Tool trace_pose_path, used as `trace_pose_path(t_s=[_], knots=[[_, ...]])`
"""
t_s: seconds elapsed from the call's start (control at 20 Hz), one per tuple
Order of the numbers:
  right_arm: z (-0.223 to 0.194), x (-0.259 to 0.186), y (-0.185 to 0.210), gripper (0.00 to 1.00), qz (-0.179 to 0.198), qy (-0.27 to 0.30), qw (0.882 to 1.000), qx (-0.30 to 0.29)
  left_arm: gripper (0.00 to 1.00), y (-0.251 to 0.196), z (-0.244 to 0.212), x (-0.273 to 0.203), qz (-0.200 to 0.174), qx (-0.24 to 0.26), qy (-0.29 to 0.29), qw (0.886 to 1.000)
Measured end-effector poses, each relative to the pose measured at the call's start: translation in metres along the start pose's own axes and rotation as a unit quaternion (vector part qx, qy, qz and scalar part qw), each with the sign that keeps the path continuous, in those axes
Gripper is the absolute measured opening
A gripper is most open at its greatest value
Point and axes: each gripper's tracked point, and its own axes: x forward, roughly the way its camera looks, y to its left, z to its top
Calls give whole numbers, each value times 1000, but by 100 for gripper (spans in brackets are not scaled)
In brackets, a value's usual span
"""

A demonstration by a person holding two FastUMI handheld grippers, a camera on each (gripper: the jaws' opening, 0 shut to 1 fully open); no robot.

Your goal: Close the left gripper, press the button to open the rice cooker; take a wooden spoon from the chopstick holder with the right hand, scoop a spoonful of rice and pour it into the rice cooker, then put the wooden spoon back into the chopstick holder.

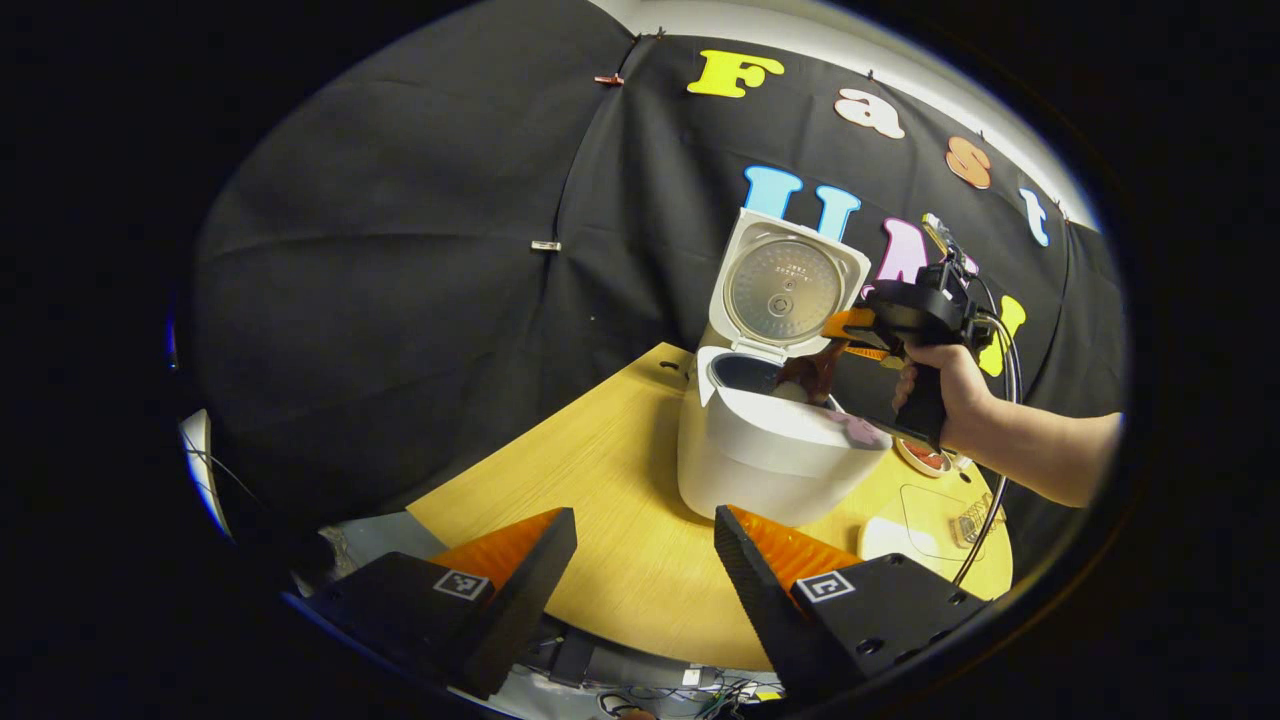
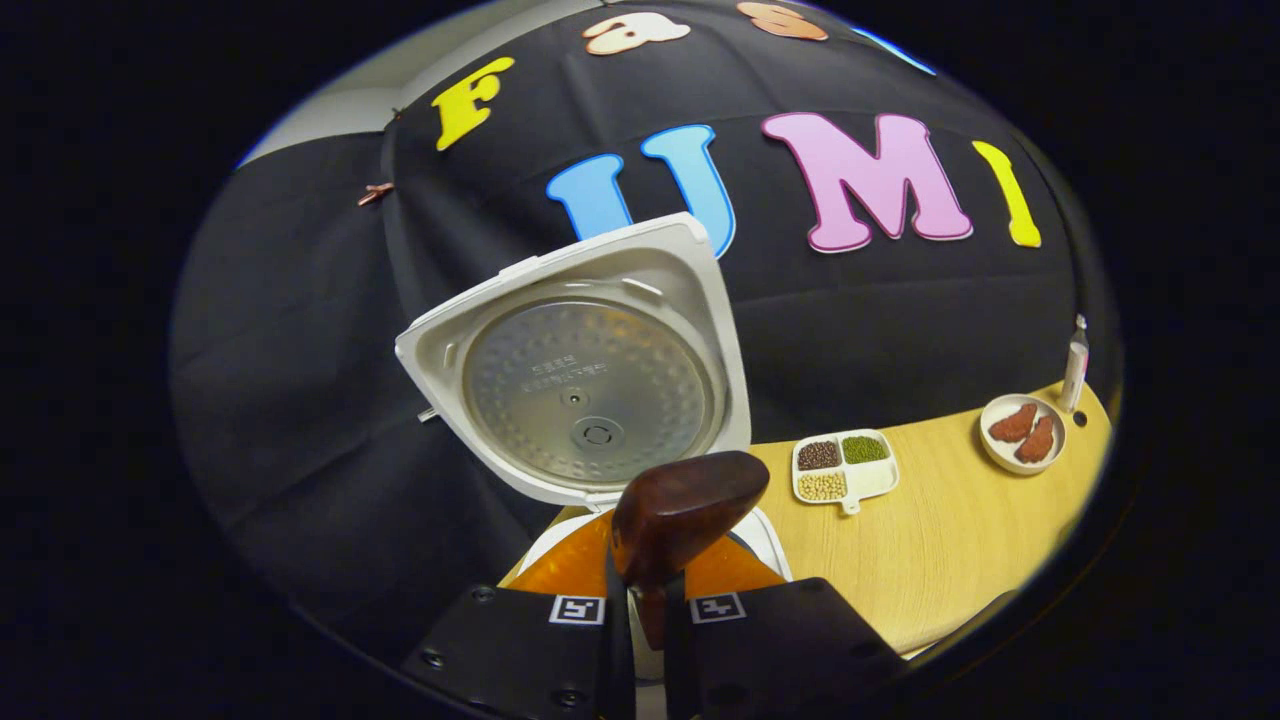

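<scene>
The white rice cooker [image 1: 770, 450] stands on the wooden table with its lid [image 1: 790, 285] swung up and the inner pot exposed. A hand holds my right gripper [image 1: 848, 338] above the pot's right rim, and the dark wooden spoon [image 1: 810, 375] hangs from it, tipped down into the opening. In the right gripper view the fingers are shut [image 2: 645, 590] on the spoon's handle, and the spoon's bowl [image 2: 685, 510] rises in front of the open lid [image 2: 590, 380]. My left gripper [image 1: 640, 570] hovers low at the table's near edge, fingers wide apart and holding nothing.
A white divided tray of beans [image 2: 845, 465] lies on the table [image 2: 950, 540] to the cooker's right. Farther right are a small bowl with reddish pieces [image 2: 1022, 430] and a slim white bottle [image 2: 1075, 365]. A cable [image 1: 985, 520] trails from the right gripper.
</scene>
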Motion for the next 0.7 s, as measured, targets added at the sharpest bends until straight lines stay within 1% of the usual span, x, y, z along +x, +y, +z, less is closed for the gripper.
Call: trace_pose_path(t_s=[0.1, 0.25, 0.4, 0.45, 0.6, 0.7], knots=[[0, 0, 10, 16, 15, -4, 999, -50, 95, -2, -4, 2, -3, -2, 4, 1000], [-4, -3, 24, 16, 34, -10, 992, -121, 95, -3, -5, 5, -6, -2, 4, 1000], [-5, -6, 35, 16, 49, -25, 979, -196, 96, -2, -3, 4, -6, -5, 0, 1000], [-6, -8, 40, 16, 57, -28, 975, -213, 95, -2, -3, 5, -6, -6, -1, 1000], [-13, -11, 47, 16, 69, -24, 971, -226, 95, -2, -2, 5, -5, -7, -2, 1000], [-14, -10, 45, 16, 67, -18, 974, -218, 97, -3, 2, 5, -1, -7, -7, 1000]])
